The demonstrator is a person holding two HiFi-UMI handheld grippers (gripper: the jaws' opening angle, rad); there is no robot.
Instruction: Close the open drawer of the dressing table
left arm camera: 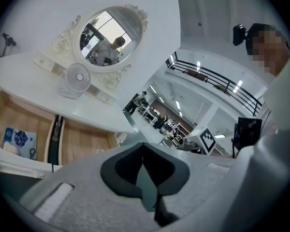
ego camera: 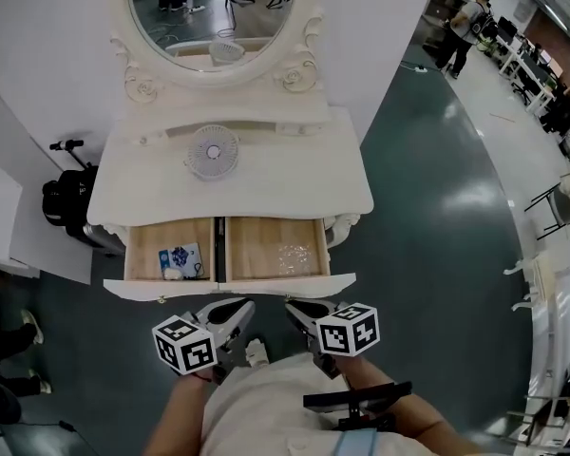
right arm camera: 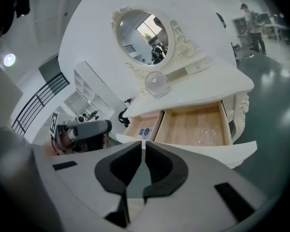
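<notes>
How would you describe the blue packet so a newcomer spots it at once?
Find the white dressing table under the oval mirror; its drawer is pulled open. The blue-and-white packet lies in the left compartment. It is the one blue thing there, and the right compartment holds clear plastic.

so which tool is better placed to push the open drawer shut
Left, narrowly. Both shut tools sit just short of the drawer front, but the left tool faces its middle, so its push would likely run straight; the right tool is off toward the right compartment.
</notes>
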